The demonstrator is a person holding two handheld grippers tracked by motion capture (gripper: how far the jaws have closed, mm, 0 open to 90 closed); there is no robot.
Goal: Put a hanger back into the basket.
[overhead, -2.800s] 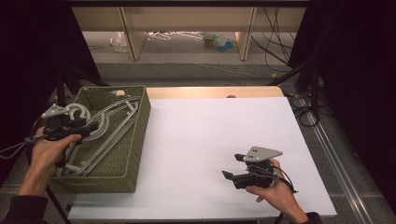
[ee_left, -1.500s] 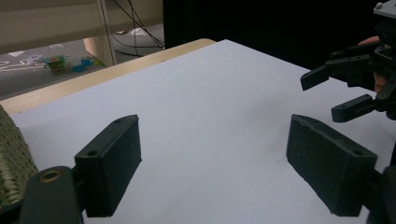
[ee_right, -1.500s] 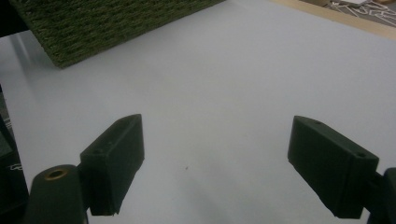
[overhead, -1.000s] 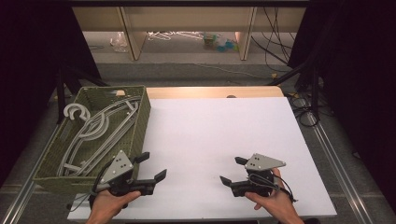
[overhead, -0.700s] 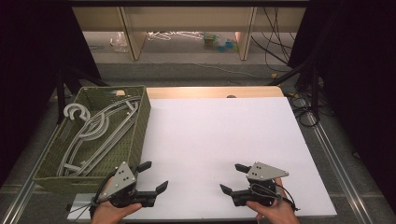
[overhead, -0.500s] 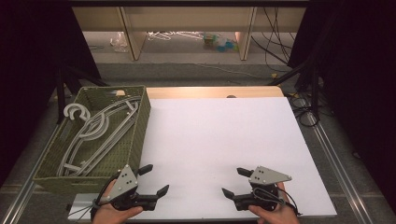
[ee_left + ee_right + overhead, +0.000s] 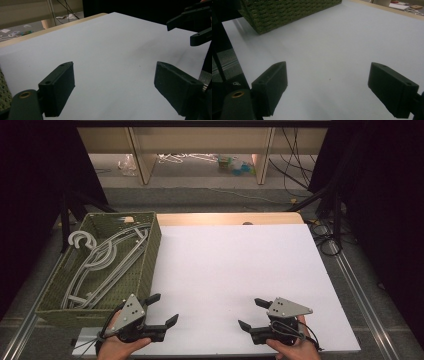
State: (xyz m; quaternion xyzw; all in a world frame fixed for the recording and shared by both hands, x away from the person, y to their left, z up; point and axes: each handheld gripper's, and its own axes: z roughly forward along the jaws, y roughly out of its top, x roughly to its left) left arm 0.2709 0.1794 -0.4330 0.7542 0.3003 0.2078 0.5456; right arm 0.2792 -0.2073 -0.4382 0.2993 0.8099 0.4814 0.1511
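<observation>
You are working in what looks like a lab or recording studio rather than a home. In the high view, black curtains [image 7: 35, 195] close off your nine and three o'clock sides, and a plain white sheet [image 7: 235, 270] covers the work table, whose bare wooden edge [image 7: 225, 218] shows at twelve o'clock. Metal rails [image 7: 357, 285] run along the table's sides. Loose black cables [image 7: 295, 155] trail across the grey floor toward one o'clock, beside black stand legs [image 7: 327, 195]. Beyond twelve o'clock, pale wooden bench legs [image 7: 140, 155] stand over scattered clutter [image 7: 235, 165] on the floor.
</observation>
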